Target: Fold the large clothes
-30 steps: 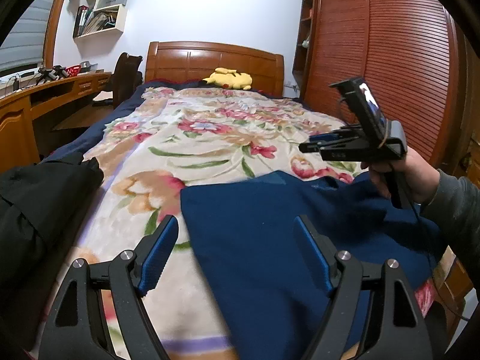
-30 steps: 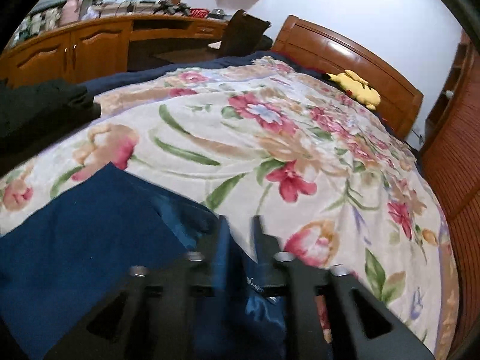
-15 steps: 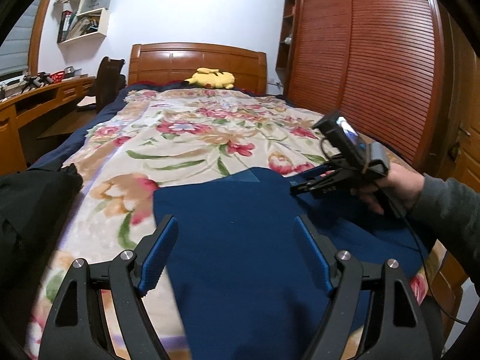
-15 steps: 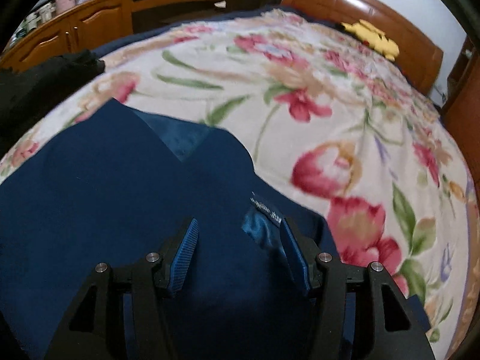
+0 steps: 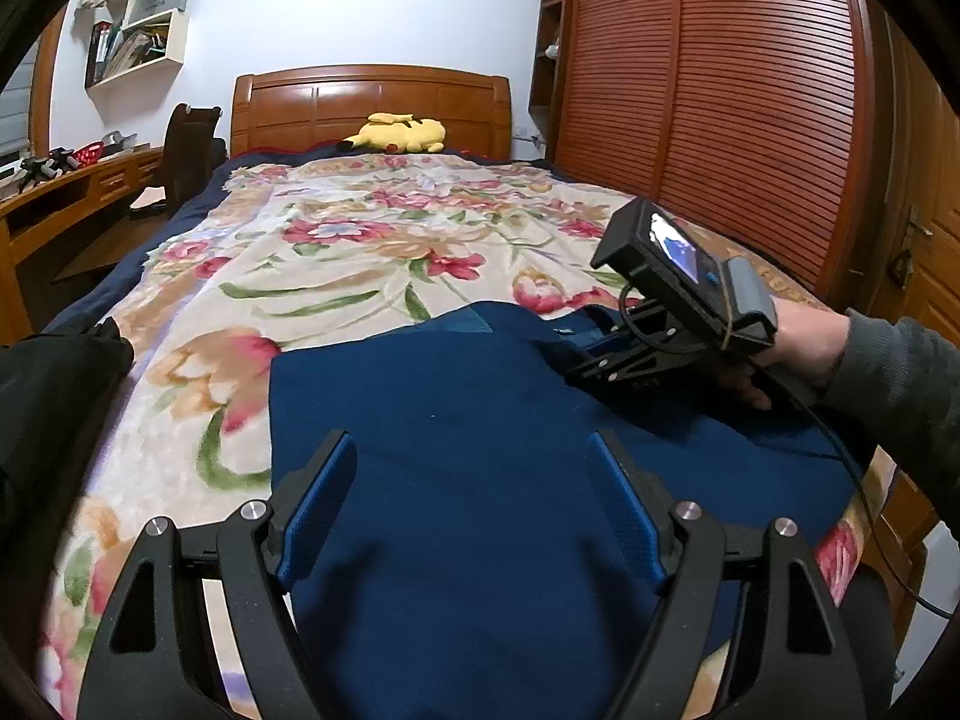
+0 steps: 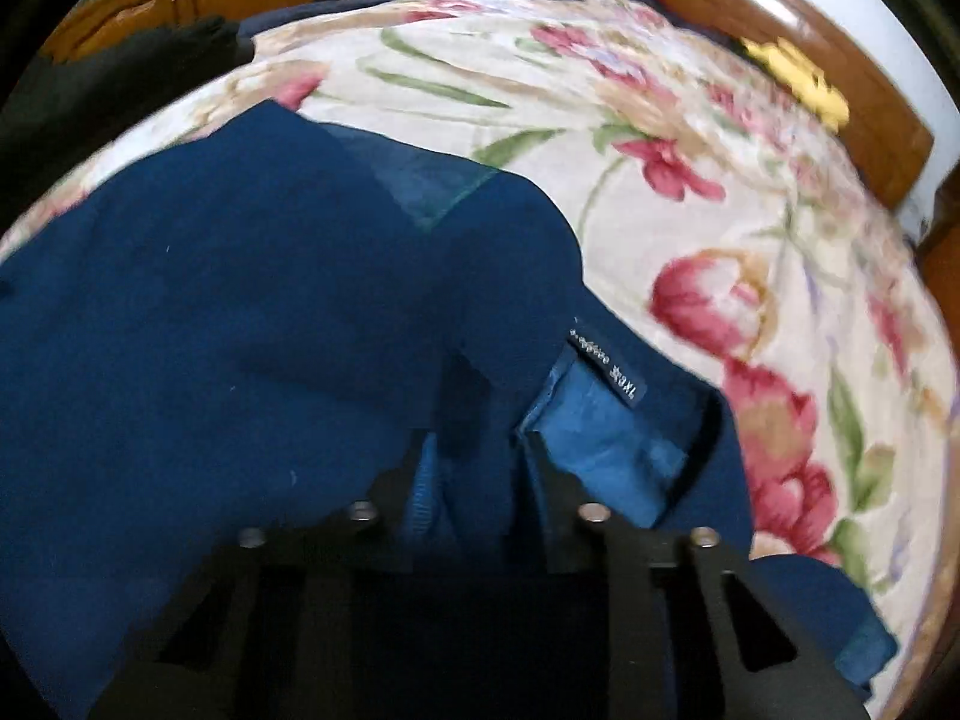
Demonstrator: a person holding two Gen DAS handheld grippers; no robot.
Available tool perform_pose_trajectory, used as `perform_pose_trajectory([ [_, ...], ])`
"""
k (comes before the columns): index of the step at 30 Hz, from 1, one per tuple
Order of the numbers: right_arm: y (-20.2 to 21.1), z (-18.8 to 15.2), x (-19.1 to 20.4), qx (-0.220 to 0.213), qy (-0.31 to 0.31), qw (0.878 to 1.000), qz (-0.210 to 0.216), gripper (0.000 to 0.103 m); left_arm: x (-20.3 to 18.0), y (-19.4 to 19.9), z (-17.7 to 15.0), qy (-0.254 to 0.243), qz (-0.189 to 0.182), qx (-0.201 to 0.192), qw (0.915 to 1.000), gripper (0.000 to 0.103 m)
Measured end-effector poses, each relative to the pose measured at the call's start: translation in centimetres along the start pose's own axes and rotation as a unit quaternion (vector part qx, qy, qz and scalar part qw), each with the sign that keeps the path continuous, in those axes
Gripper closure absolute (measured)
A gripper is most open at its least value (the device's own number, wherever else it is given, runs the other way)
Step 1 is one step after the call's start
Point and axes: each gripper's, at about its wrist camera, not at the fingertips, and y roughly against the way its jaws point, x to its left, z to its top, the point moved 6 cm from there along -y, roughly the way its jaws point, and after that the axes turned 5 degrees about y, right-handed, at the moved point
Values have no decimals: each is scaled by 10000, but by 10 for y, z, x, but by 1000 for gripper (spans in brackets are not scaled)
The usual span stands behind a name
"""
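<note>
A large dark blue garment point(image 5: 450, 396) lies spread on the near end of the bed, its lighter blue lining and size label point(image 6: 606, 369) showing at the neck. My left gripper point(image 5: 469, 444) hovers open just above the garment's middle, with nothing between its blue pads. My right gripper point(image 5: 591, 354), held by a hand in a grey sleeve, points down onto the garment near the neck. In the right wrist view its jaws point(image 6: 480, 456) are closing, and a raised fold of the blue cloth is pinched between the pads.
The bed carries a floral blanket point(image 5: 360, 252) with a yellow plush toy point(image 5: 399, 133) at the headboard. Black clothing point(image 5: 48, 396) is heaped at the bed's left edge. A slatted wooden wardrobe point(image 5: 720, 108) lines the right; a desk point(image 5: 60, 192) and chair stand at left.
The right gripper came down onto the garment by the neck, spread its jaws, then narrowed them around a fold. The left gripper drifted sideways over the garment, still open.
</note>
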Motion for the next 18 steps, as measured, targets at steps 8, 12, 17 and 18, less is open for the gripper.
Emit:
perform_pose_trajectory([
  [8,33,18,-4,-587,-19,9969,-531,97,0,2,1,4,-12,-42,10000,23],
  [12,45,45,-5,-888,35,9920,-899,97,1,2,-1,-19,15,-2,10000,23],
  [17,40,61,-5,-841,-91,9895,-1170,97,5,-2,-4,-18,82,71,9999,23],
  [18,33,58,-4,-696,-146,9922,-1020,97,5,-3,-4,-14,85,74,9999,23],
])
